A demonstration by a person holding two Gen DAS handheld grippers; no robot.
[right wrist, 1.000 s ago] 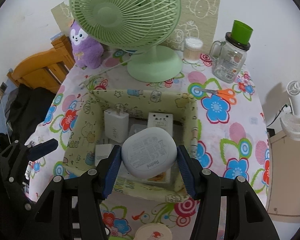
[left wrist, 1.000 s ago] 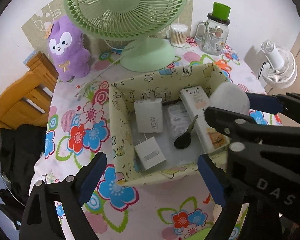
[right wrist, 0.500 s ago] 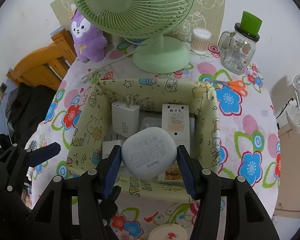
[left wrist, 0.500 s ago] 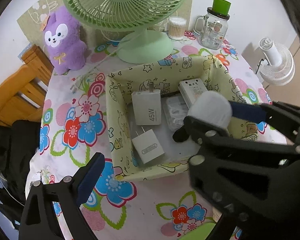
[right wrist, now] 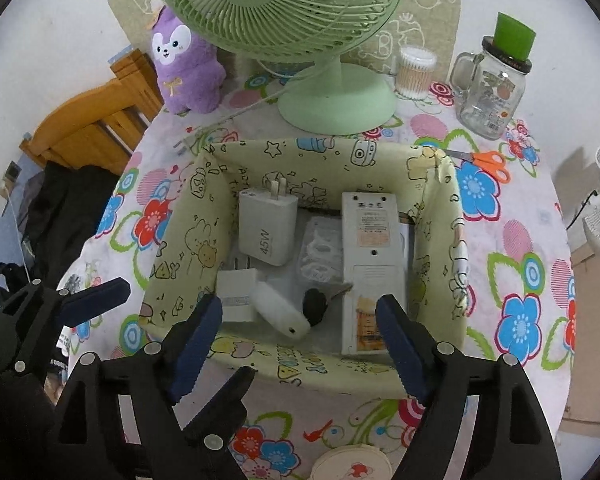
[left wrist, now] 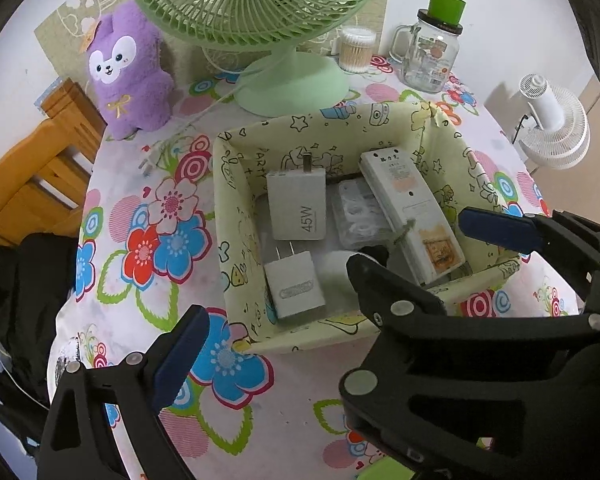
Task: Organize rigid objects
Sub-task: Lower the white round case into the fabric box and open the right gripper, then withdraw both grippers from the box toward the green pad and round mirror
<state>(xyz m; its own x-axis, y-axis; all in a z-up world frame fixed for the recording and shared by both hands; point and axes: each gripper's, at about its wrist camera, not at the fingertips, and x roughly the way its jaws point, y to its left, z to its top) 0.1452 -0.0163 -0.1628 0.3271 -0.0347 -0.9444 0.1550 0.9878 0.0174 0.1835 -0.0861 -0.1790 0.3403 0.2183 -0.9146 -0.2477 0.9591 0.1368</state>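
Right gripper (right wrist: 300,320), jaws just opened, above white case (right wrist: 278,312) in box (right wrist: 440,240).

The larger white charger (right wrist: 267,229) in the yellow fabric box (right wrist: 440,216) bears "45W" in grey on its flat face, readable in both wrist views. The box's inner back wall shows printed doodle lettering that looks like "PARTY". The long white remote-like unit (right wrist: 371,264) carries small printed labels, too fine to read
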